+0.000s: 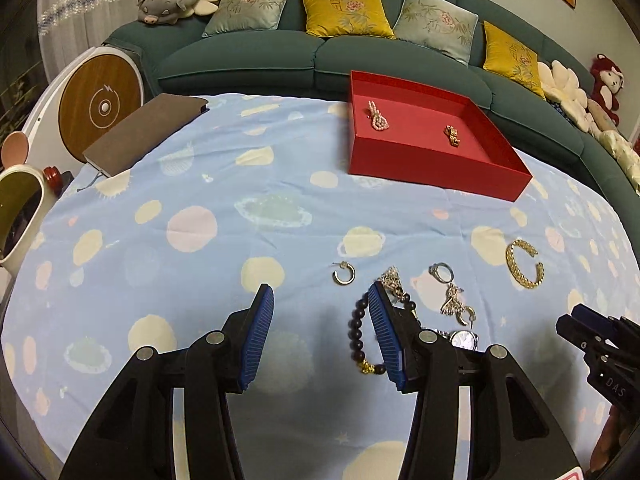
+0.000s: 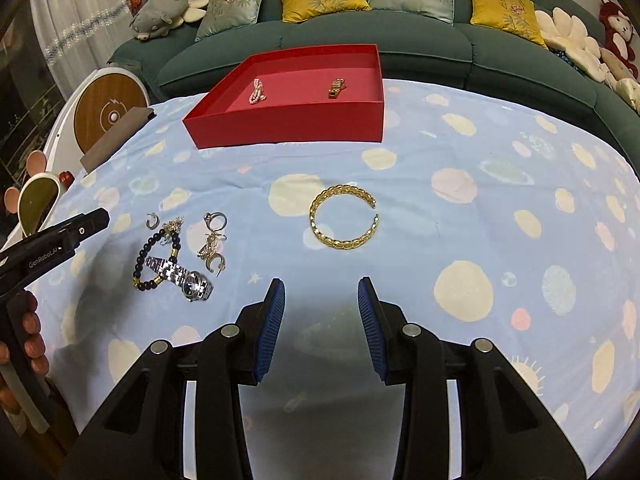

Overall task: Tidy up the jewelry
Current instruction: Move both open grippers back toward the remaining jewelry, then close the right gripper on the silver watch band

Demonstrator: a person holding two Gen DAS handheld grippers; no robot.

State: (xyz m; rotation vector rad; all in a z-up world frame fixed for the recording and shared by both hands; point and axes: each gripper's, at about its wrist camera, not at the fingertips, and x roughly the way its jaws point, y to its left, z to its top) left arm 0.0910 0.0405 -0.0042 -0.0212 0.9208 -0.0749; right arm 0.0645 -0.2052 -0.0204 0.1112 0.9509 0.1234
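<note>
A red tray at the far side of the table holds a pink bead piece and a small gold piece. Loose on the cloth lie a gold cuff bracelet, a dark bead bracelet, a silver watch, a silver hoop earring, a ring and tangled earrings. My left gripper is open and empty, its right finger over the bead bracelet. My right gripper is open and empty, just short of the gold cuff.
A brown notebook lies at the table's far left. A teal sofa with cushions runs behind the table. A round wooden-faced device and a cream container stand off the left edge.
</note>
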